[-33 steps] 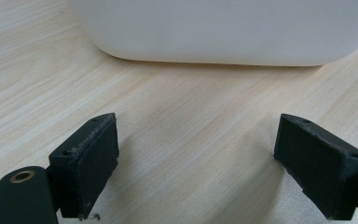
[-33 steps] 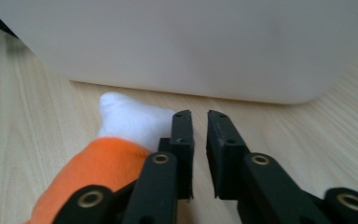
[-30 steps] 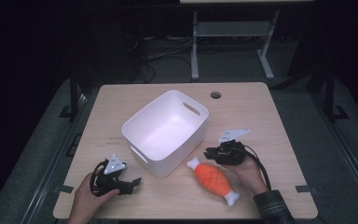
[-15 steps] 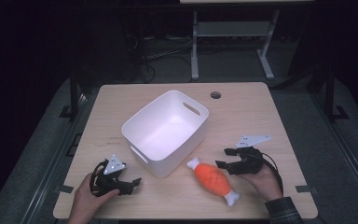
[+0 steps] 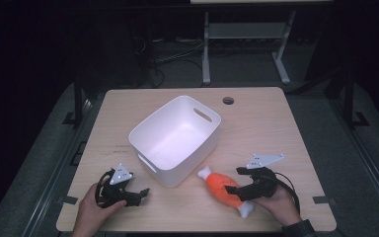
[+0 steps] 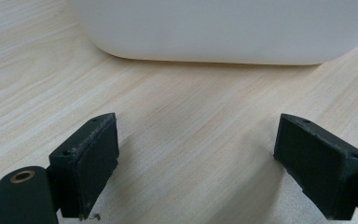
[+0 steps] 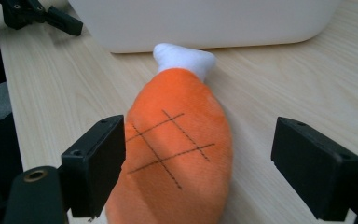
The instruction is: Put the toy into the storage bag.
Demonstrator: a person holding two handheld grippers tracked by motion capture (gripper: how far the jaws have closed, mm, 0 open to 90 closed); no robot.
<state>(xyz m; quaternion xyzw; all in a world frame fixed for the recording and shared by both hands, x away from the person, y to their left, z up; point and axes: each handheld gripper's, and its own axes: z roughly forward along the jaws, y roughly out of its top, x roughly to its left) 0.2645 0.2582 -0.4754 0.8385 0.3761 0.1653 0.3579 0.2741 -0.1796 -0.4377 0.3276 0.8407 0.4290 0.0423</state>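
Moved since the earlier frame: right tool (image 5: 243,183), shifted from the right of the plush drumstick (image 5: 225,190) down onto it; left tool (image 5: 137,193) unchanged.

Item 1, plush drumstick (image 7: 177,149): orange body with stitched cross-hatch, white bone ends; lies flat near the desk's (image 5: 271,123) front edge, right of centre, one white end pointing at the bin.

Item 2, right tool (image 7: 214,163): released, jaws spread to either side of the orange body; the left jaw is just beside the plush, the right one stands apart.

Item 3, left tool (image 6: 200,168): released, jaws wide over bare wood at the front-left corner.

Item 4, white bin (image 5: 175,140): mid-desk, set diagonally, handle slots in its walls; its wall stands close ahead of both tools and near the drumstick's far end.

Item 5, cable hole (image 5: 228,100): near the back edge.
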